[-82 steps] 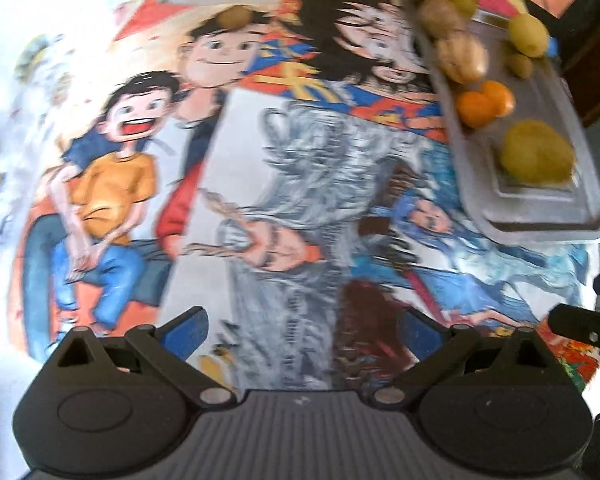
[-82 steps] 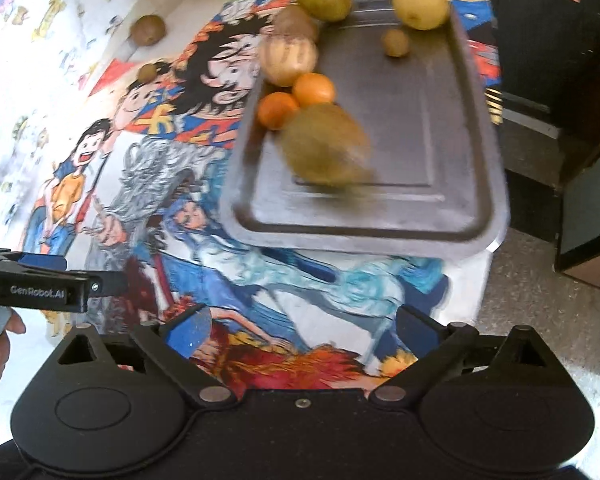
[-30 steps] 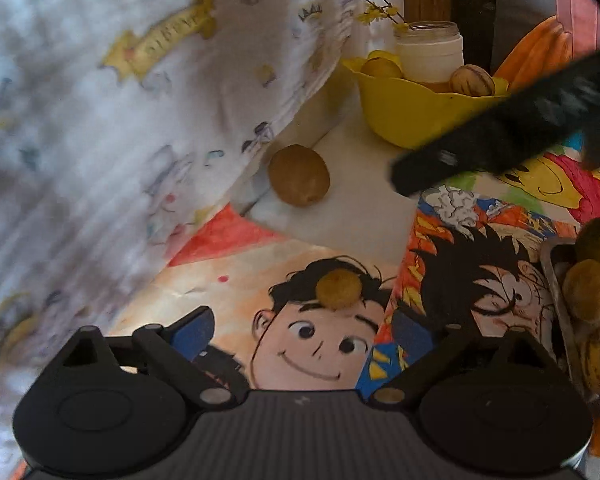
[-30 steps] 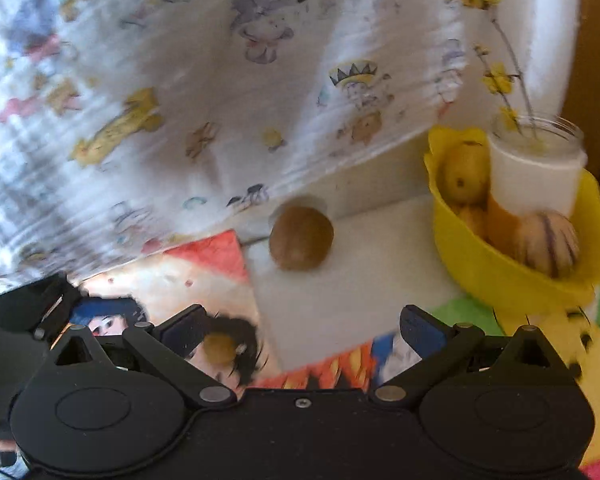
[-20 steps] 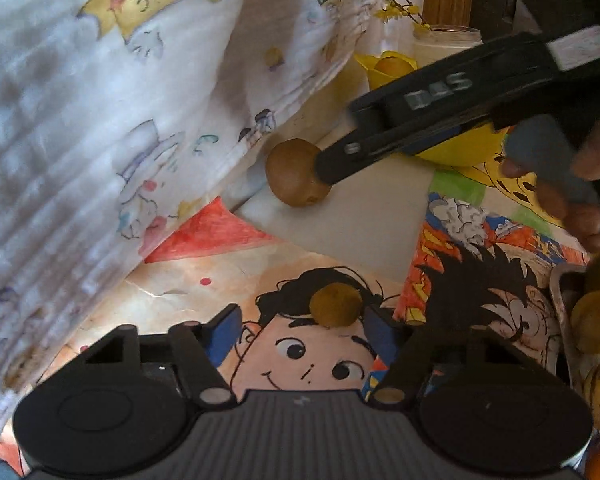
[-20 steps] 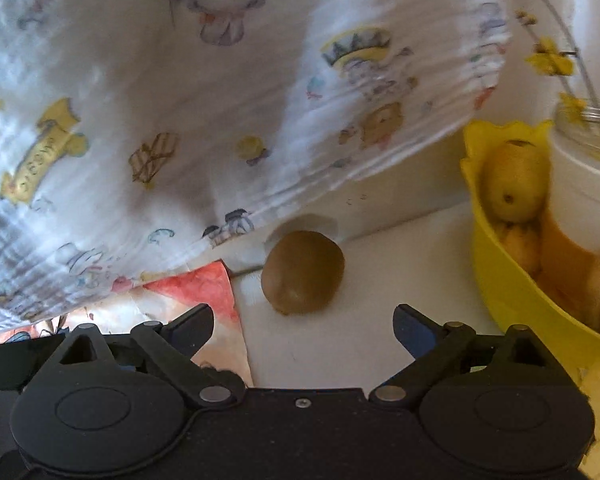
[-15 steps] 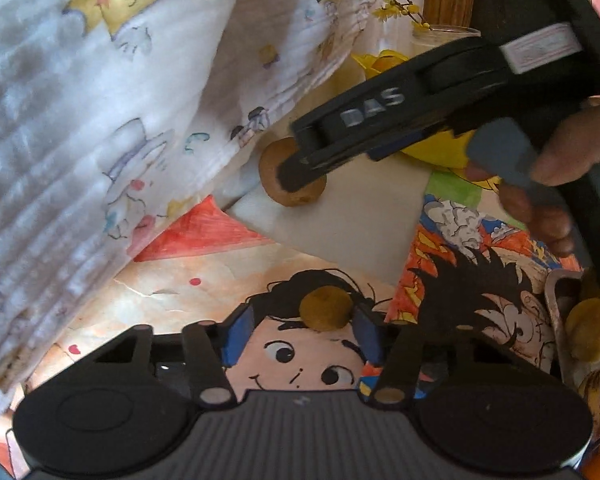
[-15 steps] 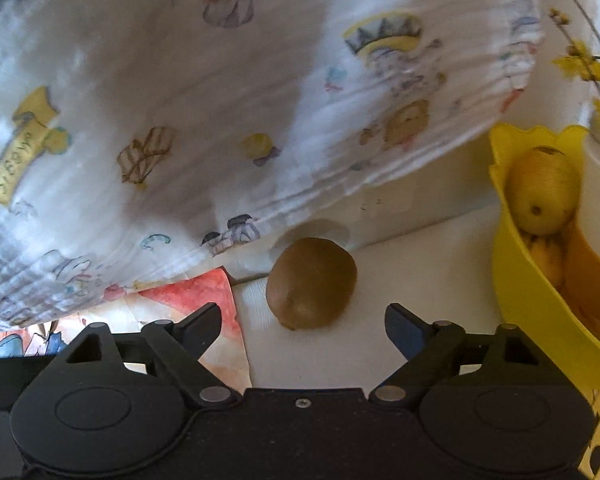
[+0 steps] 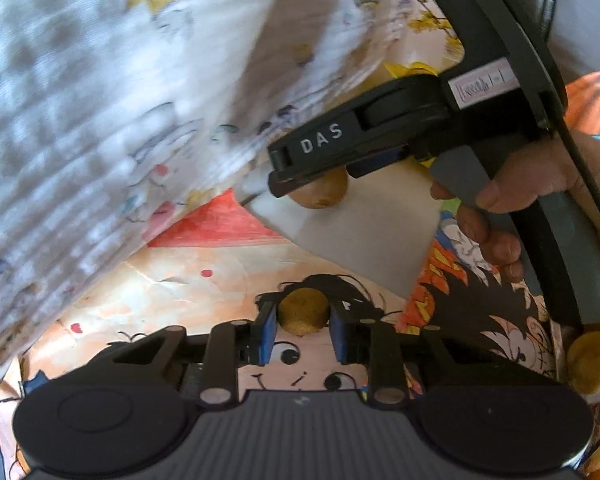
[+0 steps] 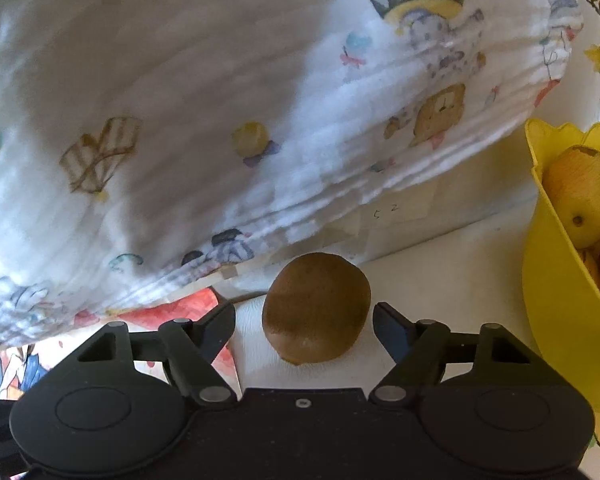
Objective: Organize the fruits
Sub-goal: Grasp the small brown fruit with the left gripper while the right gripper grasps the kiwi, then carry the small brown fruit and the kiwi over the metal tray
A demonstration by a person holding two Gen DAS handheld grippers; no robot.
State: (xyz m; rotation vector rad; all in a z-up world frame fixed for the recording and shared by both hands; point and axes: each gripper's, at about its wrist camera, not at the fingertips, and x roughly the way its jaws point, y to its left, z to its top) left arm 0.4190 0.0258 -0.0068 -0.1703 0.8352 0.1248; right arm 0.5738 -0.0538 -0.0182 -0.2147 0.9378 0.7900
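In the left wrist view my left gripper (image 9: 302,330) is shut on a small round brown fruit (image 9: 304,311), its blue pads (image 9: 267,332) pressing both sides, over the cartoon-print table cover. Farther back, the right gripper (image 9: 300,176) reaches down around a brown kiwi (image 9: 324,194), held by a person's hand (image 9: 500,216). In the right wrist view that kiwi (image 10: 315,307) lies on white paper between my right gripper's (image 10: 304,320) fingers. Its jaws are closing, with small gaps still showing on both sides of the fruit.
A white cartoon-print cloth (image 10: 220,100) hangs just behind the kiwi. A yellow bowl (image 10: 556,300) with a yellow fruit (image 10: 584,196) stands at the right. Other fruits (image 9: 590,360) show at the left view's right edge.
My left gripper's jaws closed onto the small round fruit. The right gripper moved in and down toward the kiwi, which is now between its narrowing fingers.
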